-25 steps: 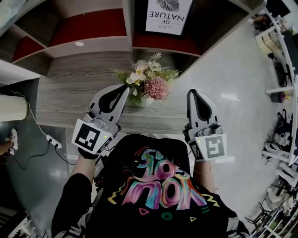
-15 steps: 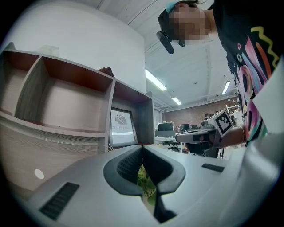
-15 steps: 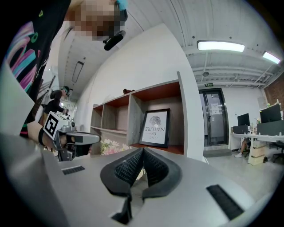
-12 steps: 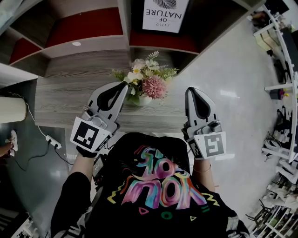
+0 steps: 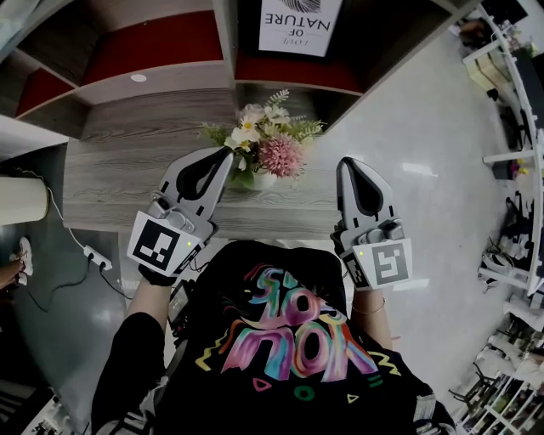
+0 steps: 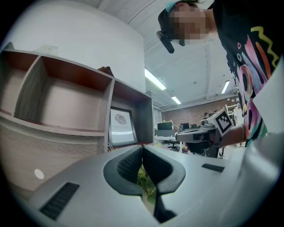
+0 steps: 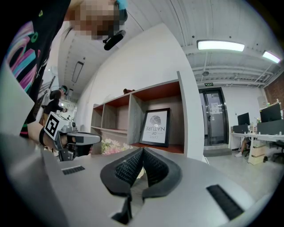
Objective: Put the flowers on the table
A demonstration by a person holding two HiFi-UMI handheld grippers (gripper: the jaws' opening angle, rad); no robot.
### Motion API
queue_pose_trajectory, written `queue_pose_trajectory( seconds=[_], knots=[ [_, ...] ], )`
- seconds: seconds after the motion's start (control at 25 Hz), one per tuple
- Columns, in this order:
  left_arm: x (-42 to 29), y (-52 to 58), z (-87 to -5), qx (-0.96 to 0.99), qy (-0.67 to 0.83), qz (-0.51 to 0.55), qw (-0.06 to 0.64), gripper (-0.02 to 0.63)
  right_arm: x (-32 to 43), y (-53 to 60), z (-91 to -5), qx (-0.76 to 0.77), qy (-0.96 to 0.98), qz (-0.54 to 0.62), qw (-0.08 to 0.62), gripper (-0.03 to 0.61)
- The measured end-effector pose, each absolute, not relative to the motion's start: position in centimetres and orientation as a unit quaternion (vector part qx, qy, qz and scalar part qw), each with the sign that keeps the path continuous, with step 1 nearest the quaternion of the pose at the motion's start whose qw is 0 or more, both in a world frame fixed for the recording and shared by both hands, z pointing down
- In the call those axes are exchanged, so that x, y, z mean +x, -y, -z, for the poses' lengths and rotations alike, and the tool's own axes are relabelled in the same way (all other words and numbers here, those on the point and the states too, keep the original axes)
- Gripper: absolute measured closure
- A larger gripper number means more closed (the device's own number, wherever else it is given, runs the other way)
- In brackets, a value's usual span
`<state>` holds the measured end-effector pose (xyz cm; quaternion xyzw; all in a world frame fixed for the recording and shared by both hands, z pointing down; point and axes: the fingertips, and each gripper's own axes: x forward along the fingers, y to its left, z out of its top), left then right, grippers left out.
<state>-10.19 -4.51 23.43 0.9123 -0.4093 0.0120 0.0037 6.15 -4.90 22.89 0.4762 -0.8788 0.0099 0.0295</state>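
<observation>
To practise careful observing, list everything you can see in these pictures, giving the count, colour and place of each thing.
Flowers: one bunch, pink, white and green, in the vase.
Vase: one, white, on the table ahead of the claws.
Table: one, grey wood grain, in front of the person.
Shelf unit: one, grey with red-lined compartments, behind the table.
Framed print: one, white, in the compartment behind the flowers.
Power strip: one, white, on the floor at left.
Left claw: one, grey, shut, empty, left of the vase.
Right claw: one, grey, shut, empty, right of the flowers.
</observation>
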Motion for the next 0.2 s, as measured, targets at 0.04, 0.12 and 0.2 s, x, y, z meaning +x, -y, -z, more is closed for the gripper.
queue_pose_trajectory(
  seconds=[0.04, 0.12, 0.2],
  knots=[
    [-10.2, 4.5, -23.44, 0.912, 0.409, -0.012, 0.003, 0.589, 6.14, 4.87, -22.88, 0.477, 0.879, -0.011, 0.029, 0.565],
    [-10.18, 4.47, -23.45, 0.913, 0.409, -0.012, 0.003, 0.589, 6.22, 4.79, -22.89, 0.477, 0.878, -0.01, 0.03, 0.565],
    [-10.12, 4.45, -23.46, 0.913, 0.408, -0.013, 0.003, 0.589, 6.35, 4.72, -22.88, 0.477, 0.878, -0.005, 0.032, 0.565]
  ],
)
